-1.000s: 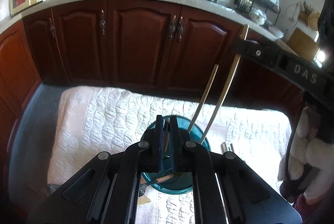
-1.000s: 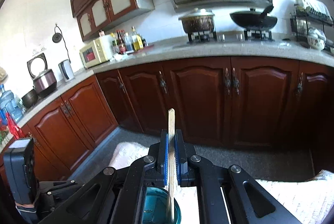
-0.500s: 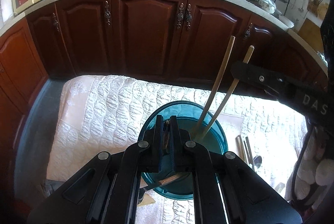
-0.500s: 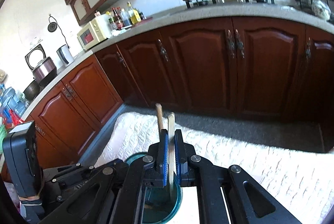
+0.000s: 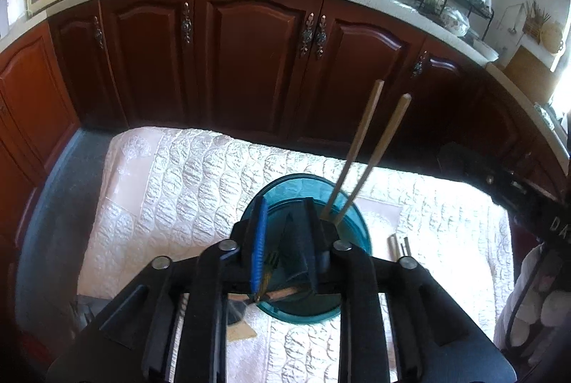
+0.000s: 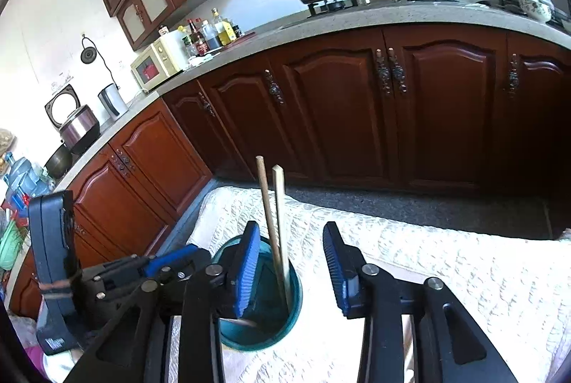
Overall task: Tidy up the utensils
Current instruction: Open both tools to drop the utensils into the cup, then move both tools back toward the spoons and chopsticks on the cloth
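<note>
As both sets of jaws are opening, the right gripper [image 6: 291,270] has let go its chopstick [image 6: 281,222], which now leans in the teal cup [image 6: 294,306] on the quilted mat [image 5: 171,190] | left gripper [image 5: 283,247] parting around a dark-handled utensil [image 5: 285,293] in the cup, grip unclear | more utensils [image 5: 399,245] lie beside it

Black right gripper [image 6: 291,270], blue ribbed pads [image 6: 246,270], silver screws, possibly plastic

- Strong daylight from approx 3 o'clock, blows out the white quilted cloth [image 5: 185,190] in left wrist view
- Dark wood cabinets [image 6: 357,119] murky, esp. far right
- Heavy fisheye bend + black vignette at corners
- Focus mostly sharp, no real blur
</note>
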Demonstrator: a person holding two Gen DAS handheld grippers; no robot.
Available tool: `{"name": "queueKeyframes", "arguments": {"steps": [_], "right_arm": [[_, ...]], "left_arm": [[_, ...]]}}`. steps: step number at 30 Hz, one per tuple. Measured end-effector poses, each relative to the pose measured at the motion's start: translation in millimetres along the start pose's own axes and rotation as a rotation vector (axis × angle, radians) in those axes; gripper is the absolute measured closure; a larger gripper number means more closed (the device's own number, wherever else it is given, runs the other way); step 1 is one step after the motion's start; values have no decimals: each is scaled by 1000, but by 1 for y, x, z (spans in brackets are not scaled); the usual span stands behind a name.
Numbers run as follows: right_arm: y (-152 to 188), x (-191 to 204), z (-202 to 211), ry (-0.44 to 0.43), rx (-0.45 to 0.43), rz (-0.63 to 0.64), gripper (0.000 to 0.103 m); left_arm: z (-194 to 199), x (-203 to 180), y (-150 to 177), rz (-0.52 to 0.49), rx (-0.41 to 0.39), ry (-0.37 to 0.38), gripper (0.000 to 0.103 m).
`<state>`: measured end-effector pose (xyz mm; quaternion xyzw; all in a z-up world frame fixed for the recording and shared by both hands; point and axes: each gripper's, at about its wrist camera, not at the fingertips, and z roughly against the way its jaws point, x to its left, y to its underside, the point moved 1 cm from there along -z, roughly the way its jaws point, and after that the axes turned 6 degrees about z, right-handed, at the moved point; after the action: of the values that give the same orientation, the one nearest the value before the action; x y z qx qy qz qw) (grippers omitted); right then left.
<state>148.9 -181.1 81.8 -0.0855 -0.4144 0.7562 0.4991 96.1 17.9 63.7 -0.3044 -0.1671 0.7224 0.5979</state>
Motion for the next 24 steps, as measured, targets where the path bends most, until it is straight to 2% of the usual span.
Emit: {"name": "queueKeyframes", "arguments": {"steps": [3, 7, 15, 24], "right_arm": [[7, -2, 12, 13, 1, -4, 66], [19, -5, 30, 60, 12, 12, 64], [55, -18, 66, 157, 30, 25, 62], [108, -53, 91, 245, 93, -50, 61]], "left_arm": [[14, -8, 3, -6, -17, 17, 71], [30, -23, 11, -31, -35, 41, 64], [35, -65, 43, -136, -18, 68, 63], [15, -95, 78, -197, 53, 87, 63]]}}
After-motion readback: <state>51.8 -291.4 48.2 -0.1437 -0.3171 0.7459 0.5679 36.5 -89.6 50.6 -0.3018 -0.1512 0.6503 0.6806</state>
